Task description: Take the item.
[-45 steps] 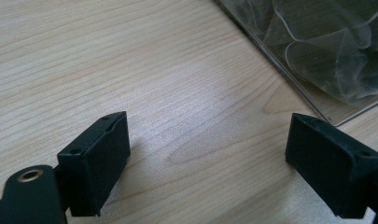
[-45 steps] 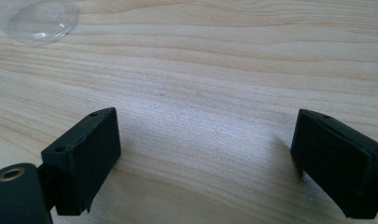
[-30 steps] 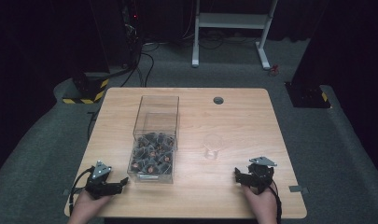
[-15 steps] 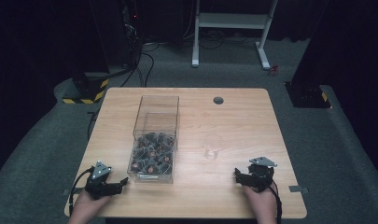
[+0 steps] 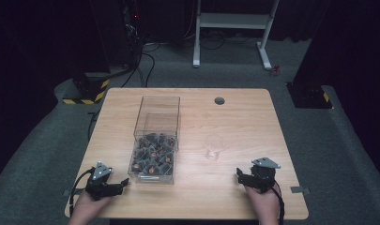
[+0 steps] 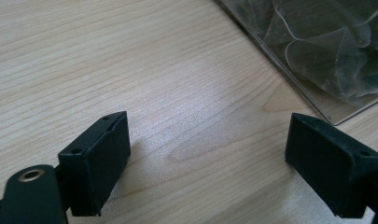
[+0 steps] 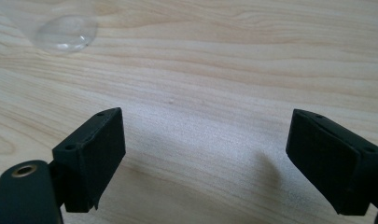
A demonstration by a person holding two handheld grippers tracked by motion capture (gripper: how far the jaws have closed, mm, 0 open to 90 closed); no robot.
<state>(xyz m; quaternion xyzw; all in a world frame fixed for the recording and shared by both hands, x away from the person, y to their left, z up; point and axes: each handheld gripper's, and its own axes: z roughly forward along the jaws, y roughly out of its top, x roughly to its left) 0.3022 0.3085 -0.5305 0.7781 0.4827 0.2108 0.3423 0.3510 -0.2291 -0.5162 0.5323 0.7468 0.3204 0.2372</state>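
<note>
A clear plastic box (image 5: pixel 156 136) stands on the wooden table (image 5: pixel 234 117), left of centre, its near half holding several dark wrapped pieces (image 5: pixel 152 154). A small clear cup (image 5: pixel 213 149) stands right of the box. My left gripper (image 5: pixel 113 186) rests near the table's front left corner, open and holding nothing; the box's corner (image 6: pixel 317 60) lies just past its jaws at the upper right. My right gripper (image 5: pixel 240 177) rests at the front right, open over bare wood, with the clear cup (image 7: pixel 64 33) ahead at the upper left.
A round cable hole (image 5: pixel 219 100) sits near the table's far edge. Beyond the table are a white desk frame (image 5: pixel 234 28), cables on the grey carpet and yellow-black striped floor markings (image 5: pixel 87 96).
</note>
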